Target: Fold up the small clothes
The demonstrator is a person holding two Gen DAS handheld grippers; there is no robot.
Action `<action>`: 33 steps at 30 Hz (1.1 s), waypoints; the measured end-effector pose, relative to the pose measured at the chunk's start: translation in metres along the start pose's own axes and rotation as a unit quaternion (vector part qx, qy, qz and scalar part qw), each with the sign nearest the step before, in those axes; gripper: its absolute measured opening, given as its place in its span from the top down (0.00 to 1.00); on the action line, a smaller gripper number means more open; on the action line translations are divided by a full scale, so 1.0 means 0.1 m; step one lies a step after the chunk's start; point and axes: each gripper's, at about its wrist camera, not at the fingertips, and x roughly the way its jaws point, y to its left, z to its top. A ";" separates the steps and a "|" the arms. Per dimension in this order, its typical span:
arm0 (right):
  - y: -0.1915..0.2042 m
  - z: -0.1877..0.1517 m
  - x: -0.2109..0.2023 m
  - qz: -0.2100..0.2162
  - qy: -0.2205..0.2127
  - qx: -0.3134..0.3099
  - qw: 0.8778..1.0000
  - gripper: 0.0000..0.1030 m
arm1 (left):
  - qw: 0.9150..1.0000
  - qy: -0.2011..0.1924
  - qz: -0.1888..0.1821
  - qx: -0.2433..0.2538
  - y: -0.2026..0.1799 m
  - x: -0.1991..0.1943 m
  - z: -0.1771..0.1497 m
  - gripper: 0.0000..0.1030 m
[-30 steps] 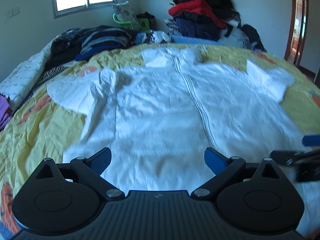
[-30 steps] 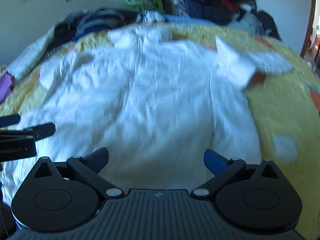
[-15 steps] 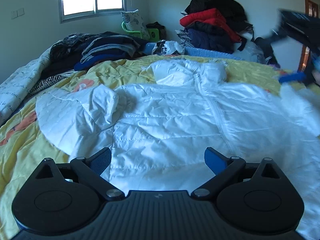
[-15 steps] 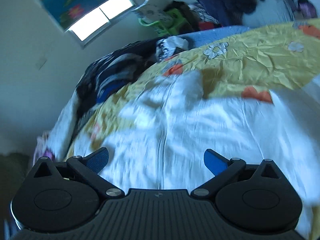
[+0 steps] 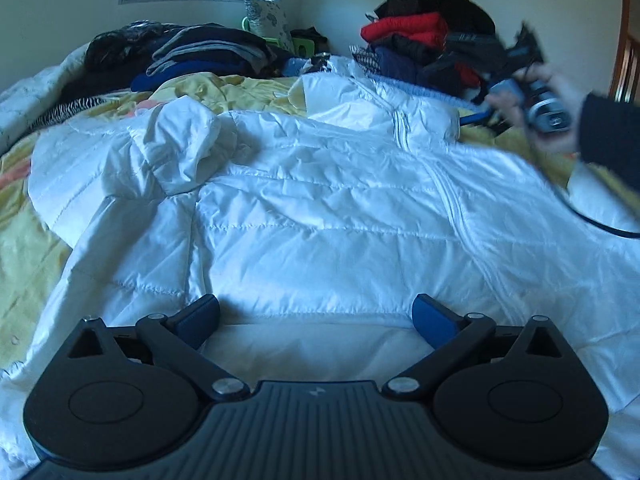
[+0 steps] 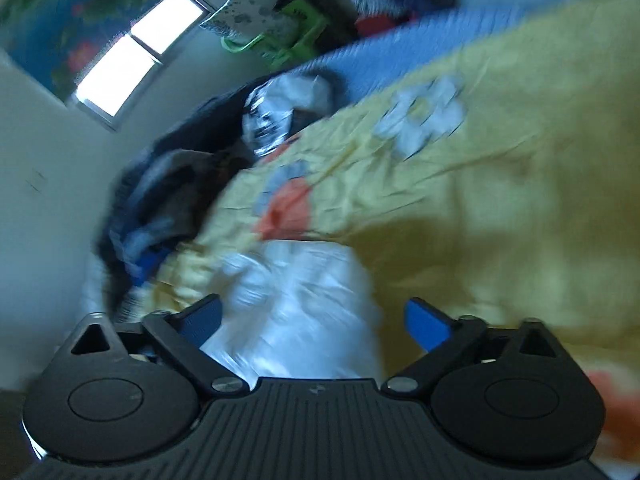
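Left tool (image 5: 316,318): jaws spread, nothing between them, low over the hem of the white puffer jacket (image 5: 320,208).
White puffer jacket: flat, zip up, on the yellow floral bedspread (image 5: 24,240) ahead of the left tool; its left sleeve is bunched.
Right tool (image 6: 314,318): spread, jaws just closing slightly, pads not pressing; white jacket fabric (image 6: 296,304) lies between them.
Change: the right tool has swung far right, toward the jacket's edge; the left tool came lower.
Containers: none discernible.

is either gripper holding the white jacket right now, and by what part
Neither. The left gripper stands open over the white jacket near its hem; the right gripper, jaws just narrowing, is still open above a sleeve end, gripping nothing.
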 end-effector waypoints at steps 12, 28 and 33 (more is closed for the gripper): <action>-0.04 0.16 0.94 0.085 0.101 0.025 0.991 0.86 | 0.999 -0.014 -0.020 -0.036 0.10 -0.02 0.00 0.00; 1.25 -0.81 -0.77 0.110 0.008 -0.357 0.928 0.84 | 0.998 -0.017 -0.025 -0.046 0.14 -0.03 0.00 0.00; 1.09 -1.58 -1.16 0.059 0.074 -0.423 0.901 0.43 | 0.998 -0.018 -0.026 -0.048 0.14 -0.03 0.01 0.00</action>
